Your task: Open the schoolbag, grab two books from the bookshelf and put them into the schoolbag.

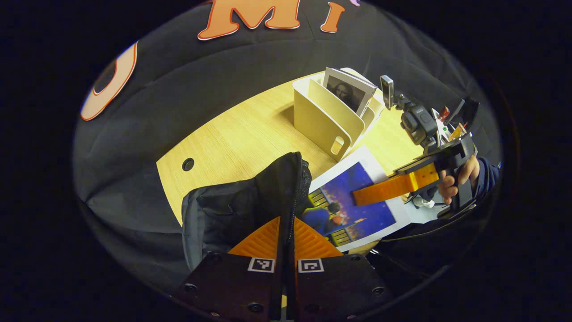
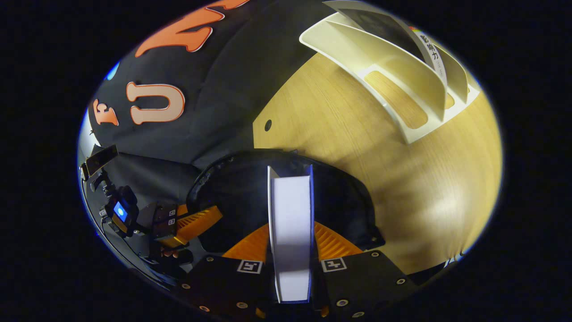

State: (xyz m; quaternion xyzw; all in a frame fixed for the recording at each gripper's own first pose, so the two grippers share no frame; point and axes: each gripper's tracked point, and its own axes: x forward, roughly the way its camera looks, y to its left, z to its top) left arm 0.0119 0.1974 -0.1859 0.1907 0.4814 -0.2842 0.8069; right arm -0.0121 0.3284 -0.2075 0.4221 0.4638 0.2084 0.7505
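Note:
The black schoolbag (image 1: 232,205) stands on the wooden table (image 1: 250,134), and my left gripper (image 1: 286,220) is shut on the zip edge of its opening. My right gripper (image 1: 362,196) is shut on a book with a blue picture cover (image 1: 371,219), held flat just right of the bag's mouth. In the right gripper view the same book (image 2: 290,214) shows edge-on between the fingers of my right gripper (image 2: 291,226), over the bag's dark open mouth (image 2: 339,201). The left gripper (image 2: 210,217) holds the rim at the left. The cream bookshelf (image 1: 321,120) behind holds a portrait-cover book (image 1: 348,91).
The bookshelf (image 2: 402,89) stands toward the table's far right with a book (image 2: 393,31) leaning in a slot. A hand (image 1: 460,179) in a dark sleeve holds the right gripper. Bare tabletop (image 2: 357,147) with a small round hole (image 1: 188,164) lies between bag and shelf.

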